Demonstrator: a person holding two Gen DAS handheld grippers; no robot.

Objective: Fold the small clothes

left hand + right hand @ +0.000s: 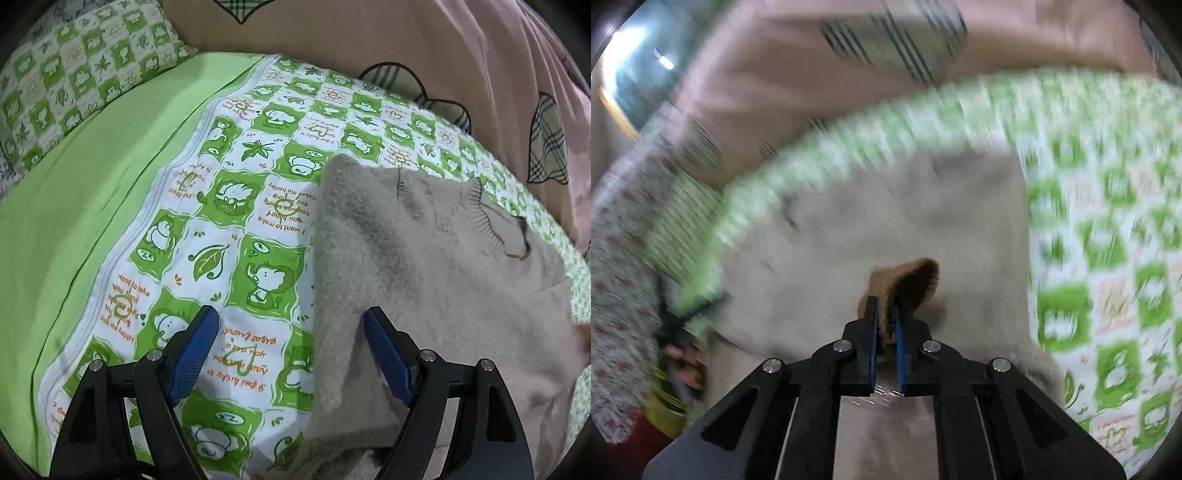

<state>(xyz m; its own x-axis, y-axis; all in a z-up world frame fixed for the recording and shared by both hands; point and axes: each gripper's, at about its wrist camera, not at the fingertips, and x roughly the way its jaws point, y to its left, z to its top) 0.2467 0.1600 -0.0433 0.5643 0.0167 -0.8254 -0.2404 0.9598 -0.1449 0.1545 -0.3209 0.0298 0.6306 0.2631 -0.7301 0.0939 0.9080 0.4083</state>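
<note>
A beige knitted sweater lies spread on a bed; its ribbed neckline points to the far right in the left wrist view. My left gripper hovers open over the sweater's left edge, one blue pad above the bedsheet and the other above the knit, with nothing between them. In the blurred right wrist view the same sweater fills the middle. My right gripper is shut on a ribbed cuff of the sweater, which sticks up past the blue pads.
The bed is covered by a green-and-white cartoon-print sheet with a plain green strip and a matching pillow at the far left. A pink blanket with plaid hearts lies along the far side. A person's patterned sleeve shows at left.
</note>
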